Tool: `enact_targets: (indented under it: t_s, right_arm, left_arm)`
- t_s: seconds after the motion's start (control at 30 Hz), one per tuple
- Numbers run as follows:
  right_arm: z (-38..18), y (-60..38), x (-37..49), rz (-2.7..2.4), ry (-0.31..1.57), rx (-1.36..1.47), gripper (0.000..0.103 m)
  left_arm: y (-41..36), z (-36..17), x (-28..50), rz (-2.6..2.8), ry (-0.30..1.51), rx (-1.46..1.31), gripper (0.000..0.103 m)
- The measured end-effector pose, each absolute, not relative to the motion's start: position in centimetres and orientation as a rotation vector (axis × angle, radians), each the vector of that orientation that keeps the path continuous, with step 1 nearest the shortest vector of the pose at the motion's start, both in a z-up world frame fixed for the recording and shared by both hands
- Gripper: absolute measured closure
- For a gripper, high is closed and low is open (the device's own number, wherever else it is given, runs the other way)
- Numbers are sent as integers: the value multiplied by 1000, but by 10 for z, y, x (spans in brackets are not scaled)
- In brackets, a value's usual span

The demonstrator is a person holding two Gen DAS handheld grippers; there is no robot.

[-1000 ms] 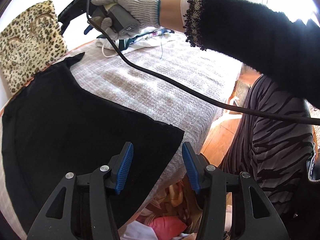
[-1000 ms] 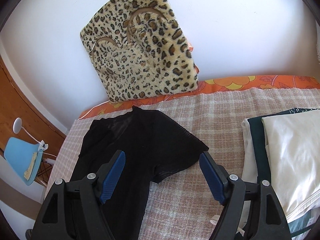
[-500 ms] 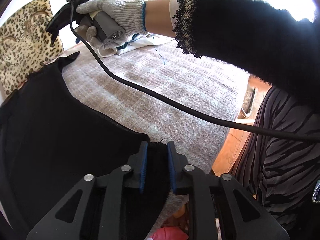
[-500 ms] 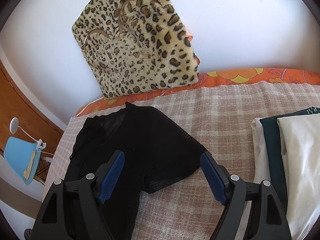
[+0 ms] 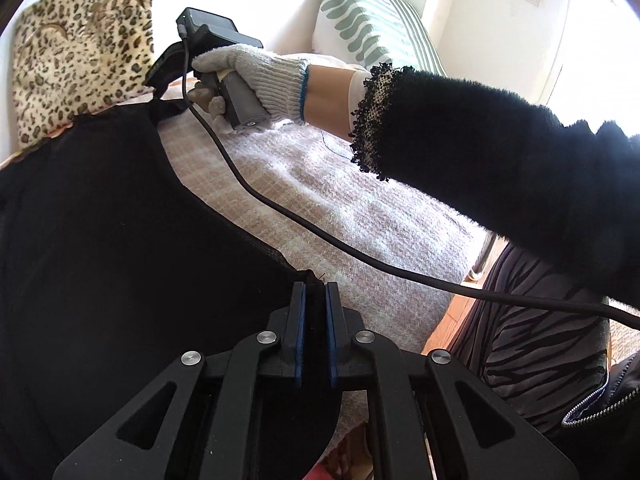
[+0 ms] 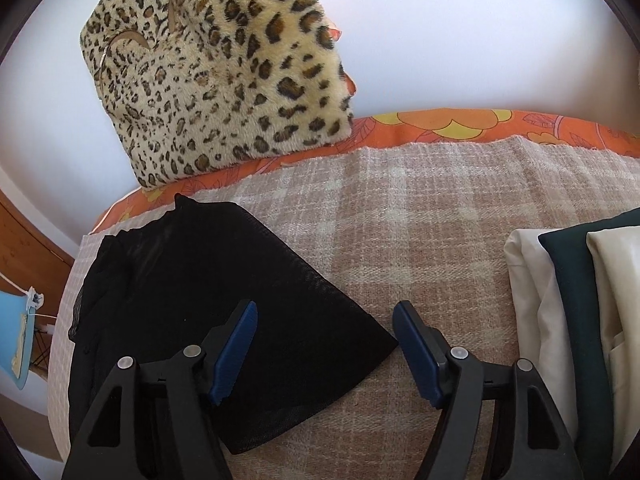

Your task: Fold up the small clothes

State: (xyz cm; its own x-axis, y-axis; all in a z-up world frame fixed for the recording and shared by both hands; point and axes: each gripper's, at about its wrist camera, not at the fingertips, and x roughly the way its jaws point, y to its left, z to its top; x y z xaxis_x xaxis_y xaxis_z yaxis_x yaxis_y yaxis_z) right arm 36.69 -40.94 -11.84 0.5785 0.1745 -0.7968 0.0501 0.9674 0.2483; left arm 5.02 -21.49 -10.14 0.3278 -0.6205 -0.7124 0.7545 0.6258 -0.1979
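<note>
Change since earlier frames: left claw gone from spread wide over the hem corner to clamped on it; right claw moved lower and closer to the sleeve, jaws unchanged.
Left claw: clenched on the near hem corner of the black top; dark fabric pinched between the blue pads.
Right claw: released, jaws wide apart, hovering over the pointed sleeve end of the black top; left pad above the fabric, right pad above the bare blanket; contact cannot be told.
Right hand: grey knit glove gripping the handle, black cable trailing across the bed.
Black top: spread flat on the checked blanket, left half of the bed, neckline toward the wall.
Leopard cushion: propped against the wall, behind the top.
Folded stack: cream and dark green pieces, right edge of the bed, well apart from the top.
Striped pillow: far end, seen from the left wrist.
</note>
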Motion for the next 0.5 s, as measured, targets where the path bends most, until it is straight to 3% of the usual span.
enact_targets:
  t_s: [0.07, 0.17, 0.5]
  right_arm:
    - [-118, -406, 368, 59, 952, 222, 73]
    - [-120, -404, 369, 125, 955, 271, 98]
    - [-83, -401, 369, 183, 859, 371, 102]
  left_arm:
    - [-215, -100, 56, -907, 844, 172, 96]
    - [-216, -97, 54, -905, 831, 162, 96]
    - [-191, -95, 44, -885, 827, 55, 96]
